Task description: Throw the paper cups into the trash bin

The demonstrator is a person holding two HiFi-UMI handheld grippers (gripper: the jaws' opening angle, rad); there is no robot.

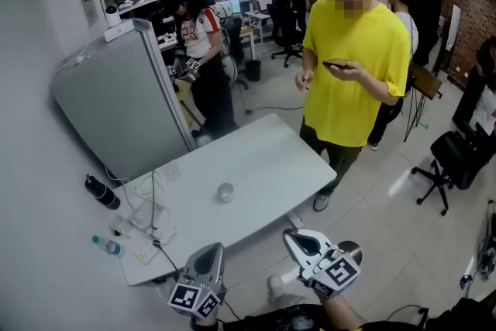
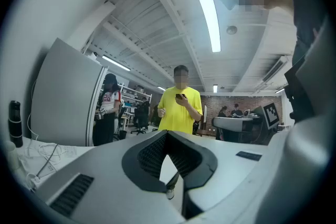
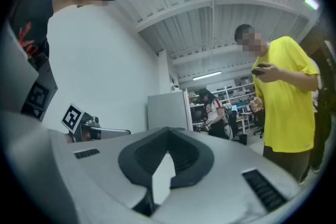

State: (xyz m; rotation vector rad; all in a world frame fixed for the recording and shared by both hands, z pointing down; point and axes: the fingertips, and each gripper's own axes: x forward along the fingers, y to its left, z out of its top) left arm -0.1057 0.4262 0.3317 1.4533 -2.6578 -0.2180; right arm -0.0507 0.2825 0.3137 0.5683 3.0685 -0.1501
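A two-digit number is printed on the chest of a white-and-red shirt (image 1: 194, 31), worn by a person standing at the back. The first digit is read as 2; the second is too small to be told. Black-and-white square marker patterns, not letters, are carried by the left cube (image 1: 194, 300) on the left gripper (image 1: 208, 252) and by the right cube (image 1: 339, 273) on the right gripper (image 1: 297, 238) — nothing else is legible

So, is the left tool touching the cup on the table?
Apart. Head view shows the left tool short of the cup, bare table between them.
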